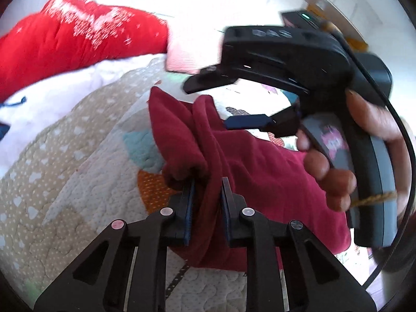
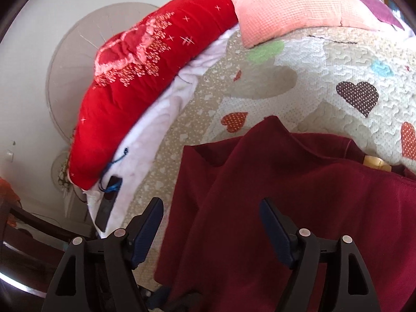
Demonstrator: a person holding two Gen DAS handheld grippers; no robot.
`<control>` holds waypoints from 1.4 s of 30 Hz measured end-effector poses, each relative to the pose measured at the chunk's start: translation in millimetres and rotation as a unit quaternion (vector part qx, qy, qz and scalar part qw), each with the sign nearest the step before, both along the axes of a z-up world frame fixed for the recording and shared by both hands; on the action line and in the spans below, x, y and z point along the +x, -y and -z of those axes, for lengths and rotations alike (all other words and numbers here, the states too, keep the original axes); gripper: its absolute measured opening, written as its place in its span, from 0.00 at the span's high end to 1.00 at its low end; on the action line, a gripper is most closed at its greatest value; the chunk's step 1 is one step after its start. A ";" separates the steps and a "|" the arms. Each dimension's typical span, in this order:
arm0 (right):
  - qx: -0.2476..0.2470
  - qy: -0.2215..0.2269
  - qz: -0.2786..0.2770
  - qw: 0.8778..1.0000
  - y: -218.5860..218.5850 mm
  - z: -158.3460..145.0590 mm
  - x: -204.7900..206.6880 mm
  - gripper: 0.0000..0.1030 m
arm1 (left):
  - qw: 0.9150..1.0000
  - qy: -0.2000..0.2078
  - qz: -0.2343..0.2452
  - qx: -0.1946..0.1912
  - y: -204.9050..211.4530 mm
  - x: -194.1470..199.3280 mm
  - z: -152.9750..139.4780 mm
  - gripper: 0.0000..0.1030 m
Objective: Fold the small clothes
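A dark red garment [image 1: 249, 161] lies bunched on a quilted bedspread [image 1: 78, 171]. My left gripper [image 1: 208, 189] is shut on a gathered fold of the garment, lifted off the quilt. My right gripper [image 1: 215, 106] shows in the left wrist view, open, its fingers above the cloth, with a hand on its handle. In the right wrist view the right gripper [image 2: 212, 213] is open wide above the garment [image 2: 286, 208], holding nothing.
A bright red embroidered pillow [image 2: 145, 83] and a pink pillow [image 2: 286, 2] lie at the far edge of the quilt [image 2: 260, 78]. White bedding [image 2: 156, 119] and a dark phone-like object [image 2: 108, 202] lie beside the red pillow. Floor shows beyond.
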State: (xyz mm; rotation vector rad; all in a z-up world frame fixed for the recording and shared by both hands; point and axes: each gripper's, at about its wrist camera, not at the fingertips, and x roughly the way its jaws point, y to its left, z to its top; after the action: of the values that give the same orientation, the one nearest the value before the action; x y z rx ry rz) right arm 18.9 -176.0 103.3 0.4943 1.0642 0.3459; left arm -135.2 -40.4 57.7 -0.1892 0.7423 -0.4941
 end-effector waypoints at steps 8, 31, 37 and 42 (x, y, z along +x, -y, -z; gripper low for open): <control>-0.081 -0.039 -0.090 0.992 -39.6 6.5 21.8 0.23 | 0.999 0.027 0.013 0.027 10.2 -6.6 -1.3 0.84; -0.074 0.100 0.100 0.987 147.8 -35.0 -155.8 0.82 | 0.971 0.070 0.228 -0.030 63.1 -73.4 -72.0 0.84; -0.010 0.051 0.165 0.985 206.3 30.8 -201.7 0.82 | 0.980 0.024 0.195 0.013 83.0 -53.0 -42.0 0.84; 0.084 0.047 0.192 0.977 218.0 58.7 -213.7 0.48 | 0.973 -0.007 0.223 0.057 114.4 -52.6 -13.6 0.84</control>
State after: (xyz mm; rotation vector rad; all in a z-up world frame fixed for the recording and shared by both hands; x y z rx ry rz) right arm -194.9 -394.0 44.6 0.8123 0.8288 0.1151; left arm -187.8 -154.8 71.3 0.0863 0.8277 -0.8752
